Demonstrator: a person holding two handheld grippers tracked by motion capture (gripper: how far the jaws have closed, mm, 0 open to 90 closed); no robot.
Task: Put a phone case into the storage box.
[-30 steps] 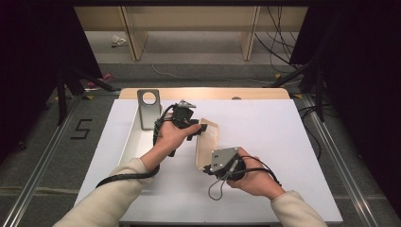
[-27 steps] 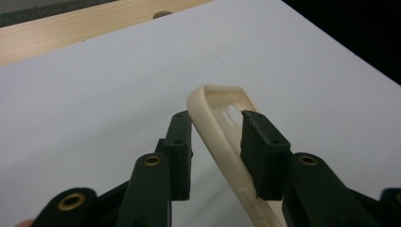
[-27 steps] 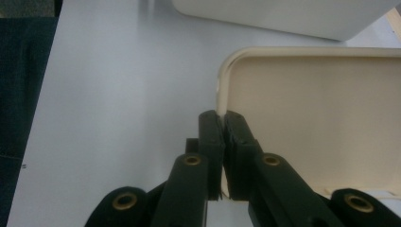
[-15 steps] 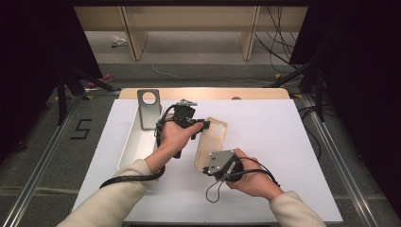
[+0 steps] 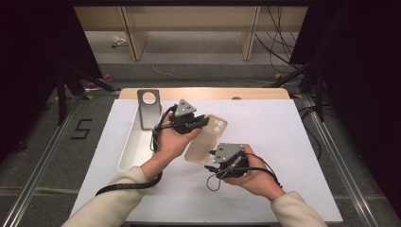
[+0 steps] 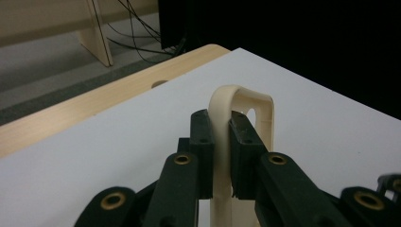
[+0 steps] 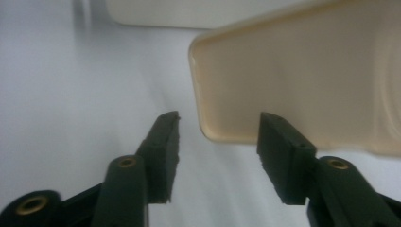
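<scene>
High view | floor marking "5" (image 5: 81, 128) | phone case (image 5: 206, 138) unlabelled

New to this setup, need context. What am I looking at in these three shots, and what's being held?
No robot arm here: a person holds a handheld two-jaw tool in each hand at a table with a white top.

The high view looks down from above the person's side; the forearms come in from the bottom. The other two pictures come from a camera riding on each tool, looking along its black jaws.

On the table: a long white tray at the left with a grey stand rising from its far end, and a beige phone case.

The left tool is shut on the case's edge; the left gripper view shows the jaws pinching it. The right tool has just opened: in the right gripper view its jaws stand apart at the case's corner, not pressing it.
</scene>
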